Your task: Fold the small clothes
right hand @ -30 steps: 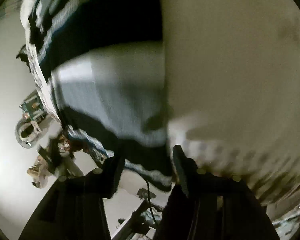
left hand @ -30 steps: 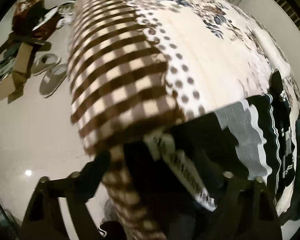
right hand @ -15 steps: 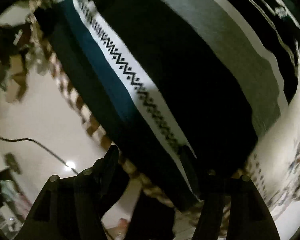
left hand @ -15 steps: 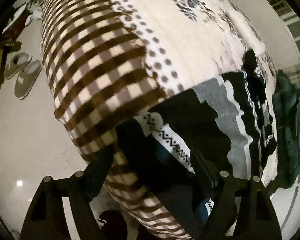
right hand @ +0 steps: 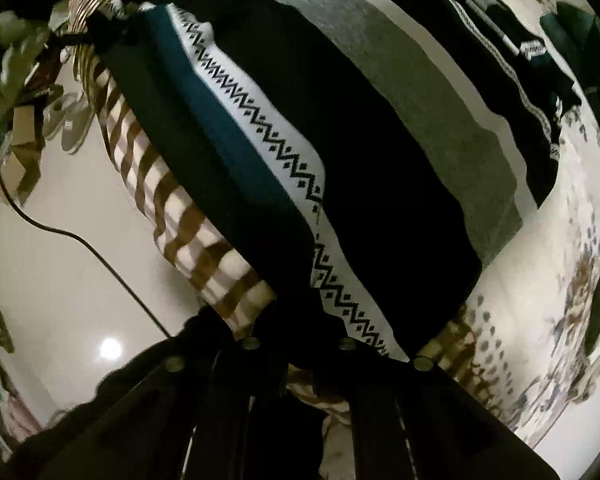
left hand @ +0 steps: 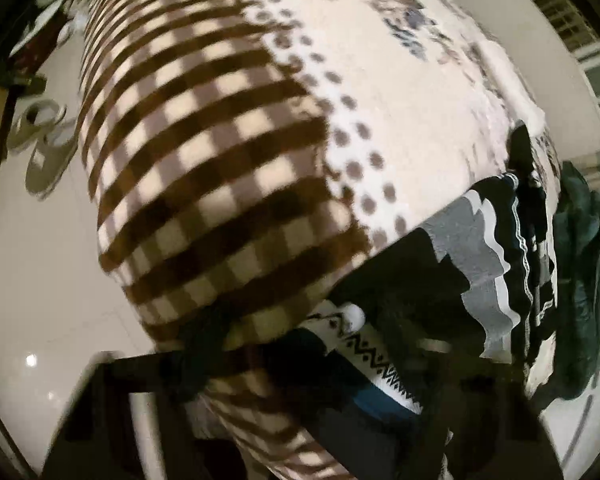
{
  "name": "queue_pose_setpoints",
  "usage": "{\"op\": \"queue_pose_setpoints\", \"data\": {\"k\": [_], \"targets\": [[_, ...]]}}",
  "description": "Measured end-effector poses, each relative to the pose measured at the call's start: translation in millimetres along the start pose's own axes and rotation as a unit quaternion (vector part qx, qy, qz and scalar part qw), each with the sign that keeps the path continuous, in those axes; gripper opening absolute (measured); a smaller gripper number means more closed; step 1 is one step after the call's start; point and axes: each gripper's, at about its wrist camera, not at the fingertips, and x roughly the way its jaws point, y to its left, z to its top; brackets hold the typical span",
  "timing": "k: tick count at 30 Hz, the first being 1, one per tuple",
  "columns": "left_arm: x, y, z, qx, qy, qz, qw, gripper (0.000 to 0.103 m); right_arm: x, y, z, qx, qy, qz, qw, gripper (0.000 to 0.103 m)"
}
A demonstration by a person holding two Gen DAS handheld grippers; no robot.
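A striped sweater (right hand: 340, 152) with black, grey, teal and white zigzag bands lies at the near edge of a bed; it also shows in the left wrist view (left hand: 472, 276). My right gripper (right hand: 300, 344) is shut on the sweater's near hem, the fabric pinched between its dark fingers. My left gripper (left hand: 300, 356) is blurred and straddles the sweater's corner at the bed edge. Its fingers stand apart, one on the blanket side, one on the sweater; it looks open.
The bed wears a cream blanket (left hand: 204, 184) with brown checks, dots and flowers. A dark green garment (left hand: 584, 276) lies at the sweater's far end. Slippers (left hand: 44, 148) and a cardboard box (right hand: 22, 148) are on the glossy floor. A black cable (right hand: 84, 248) crosses the floor.
My right gripper has closed onto the sweater's hem. My left gripper has shifted along the bed edge toward the sweater's corner, and the view has blurred.
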Motion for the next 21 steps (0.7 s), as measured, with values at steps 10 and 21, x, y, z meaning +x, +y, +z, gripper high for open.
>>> {"op": "queue_pose_setpoints", "data": {"k": [10,21], "targets": [[-37.1,19.1,8.3,-0.009,-0.012,-0.062,0.9979,0.004,-27.4,-28.5,2.2,0.040,-0.004,0.042,0.998,0.007],[-45.6,27.2,5.5,-0.001,0.021,-0.032,0.9993,0.032,-21.9,10.7,7.4,-0.141,-0.026,-0.119,0.982,0.039]]}}
